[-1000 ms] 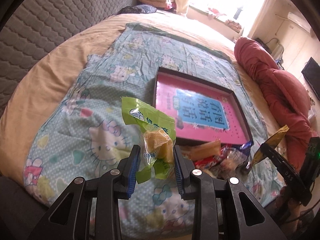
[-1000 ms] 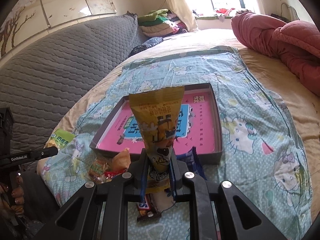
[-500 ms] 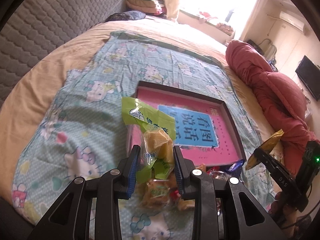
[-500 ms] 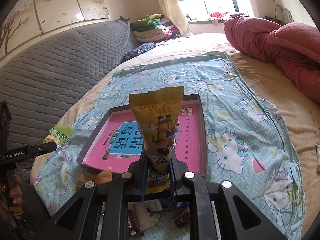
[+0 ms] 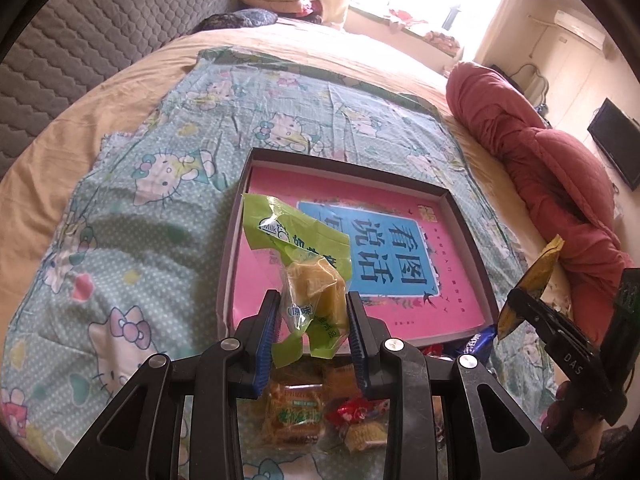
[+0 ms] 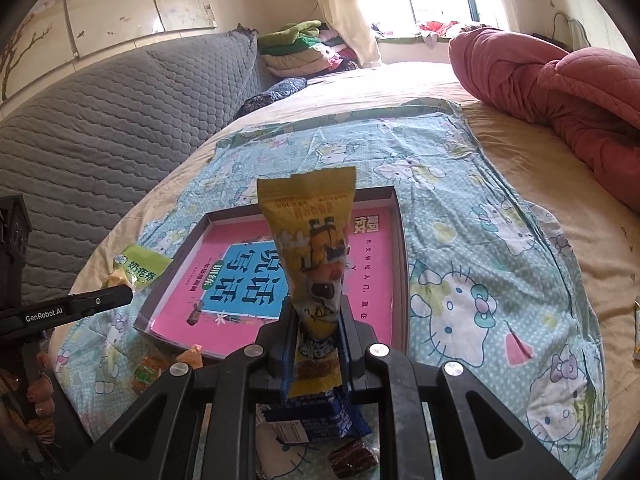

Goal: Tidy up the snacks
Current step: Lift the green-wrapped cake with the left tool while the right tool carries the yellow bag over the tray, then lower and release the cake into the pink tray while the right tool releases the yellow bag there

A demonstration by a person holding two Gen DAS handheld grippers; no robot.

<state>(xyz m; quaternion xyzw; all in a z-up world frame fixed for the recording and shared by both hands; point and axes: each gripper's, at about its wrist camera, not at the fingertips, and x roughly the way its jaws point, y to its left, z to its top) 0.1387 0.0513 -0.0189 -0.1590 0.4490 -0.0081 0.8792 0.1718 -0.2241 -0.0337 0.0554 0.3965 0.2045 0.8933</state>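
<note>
My left gripper [image 5: 312, 320] is shut on a green snack packet [image 5: 308, 264] with a yellow cake inside, held over the near left corner of the shallow box [image 5: 236, 248] with a pink and blue bottom. In the right wrist view my right gripper [image 6: 316, 344] is shut on a tall yellow snack packet [image 6: 316, 256], upright above the box's [image 6: 400, 248] near edge. Each gripper shows in the other's view: the right one with the yellow packet [image 5: 536, 280], the left one with the green packet [image 6: 138, 268]. Loose snacks [image 5: 296, 412] lie below the left gripper.
A blue packet [image 6: 316, 424] and a brown snack [image 6: 352, 460] lie under the right gripper on the cartoon-cat sheet [image 6: 480, 280]. A red quilt [image 5: 560, 168] lies bunched at the right. A grey padded headboard [image 6: 100, 128] runs along the left. One small packet [image 6: 636, 328] sits far right.
Both grippers have moved forward toward the box with their packets still held. The left one now hangs over the box's near corner, and the loose snacks have slid beneath it.
</note>
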